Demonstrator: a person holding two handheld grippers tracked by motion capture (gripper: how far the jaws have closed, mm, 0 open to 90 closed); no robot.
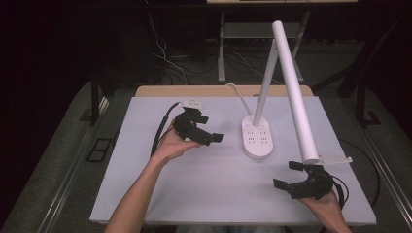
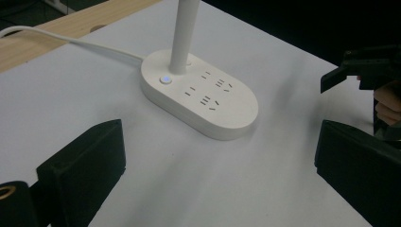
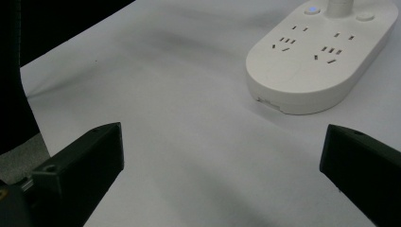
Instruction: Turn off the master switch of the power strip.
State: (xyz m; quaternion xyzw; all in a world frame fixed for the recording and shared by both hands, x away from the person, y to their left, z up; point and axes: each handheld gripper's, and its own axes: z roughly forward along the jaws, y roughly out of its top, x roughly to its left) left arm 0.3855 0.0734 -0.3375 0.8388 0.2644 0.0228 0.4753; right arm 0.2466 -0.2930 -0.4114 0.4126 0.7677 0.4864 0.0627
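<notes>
High view: the left gripper [image 1: 206, 131] and right gripper [image 1: 286, 175] are hovering wide open, empty, flanking the desk lamp's socket base [image 1: 257, 137] on the white table [image 1: 214, 184].

Left gripper view: the base's button [image 2: 165, 80] is glowing.

Right gripper view: jaws are gaping, gripping nothing.

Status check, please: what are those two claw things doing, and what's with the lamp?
Left gripper open, empty. Right gripper open, empty. Desk lamp upright on table, untouched, between them. Nothing in the way.
</notes>
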